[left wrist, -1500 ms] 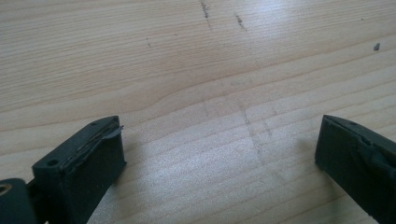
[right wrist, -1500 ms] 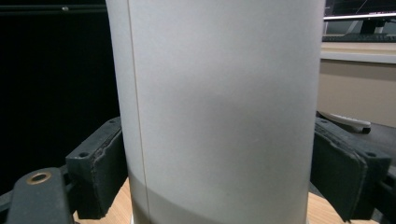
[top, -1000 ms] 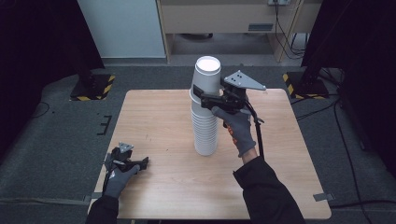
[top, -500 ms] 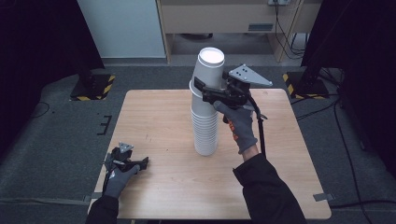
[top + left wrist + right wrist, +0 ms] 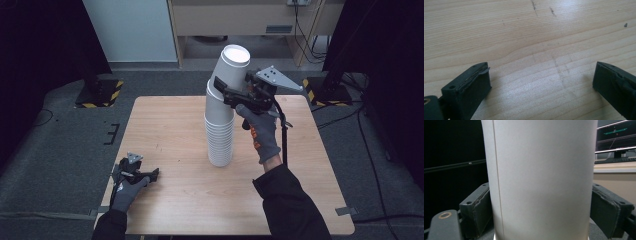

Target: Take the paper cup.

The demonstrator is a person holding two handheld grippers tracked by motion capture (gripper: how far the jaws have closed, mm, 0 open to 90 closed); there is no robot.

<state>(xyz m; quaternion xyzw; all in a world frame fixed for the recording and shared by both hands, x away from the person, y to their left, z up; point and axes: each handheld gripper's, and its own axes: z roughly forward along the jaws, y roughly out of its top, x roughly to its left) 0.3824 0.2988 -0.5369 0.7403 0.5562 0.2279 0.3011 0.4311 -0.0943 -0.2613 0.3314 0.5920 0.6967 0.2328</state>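
Observation:
A tall stack of white paper cups (image 5: 220,136) stands near the middle of the wooden table (image 5: 170,125). The top cup (image 5: 232,67) is raised partway out of the stack and leans to the right. My right gripper (image 5: 223,90) is shut on this cup's side from the right. In the right gripper view the cup wall (image 5: 541,177) sits between the two pads (image 5: 477,212). My left gripper (image 5: 149,174) rests at the table's front left corner. It stands open (image 5: 541,82) over bare wood, holding nothing.
Two black stands with yellow-and-black striped bases sit on the floor, one at the back left (image 5: 97,92), one at the back right (image 5: 325,90). A cable (image 5: 285,135) trails from the right gripper. A pale cabinet (image 5: 240,20) stands beyond the table.
My right gripper has risen and drawn the top cup up out of the stack, tilting it to the right. The left gripper has stayed still.

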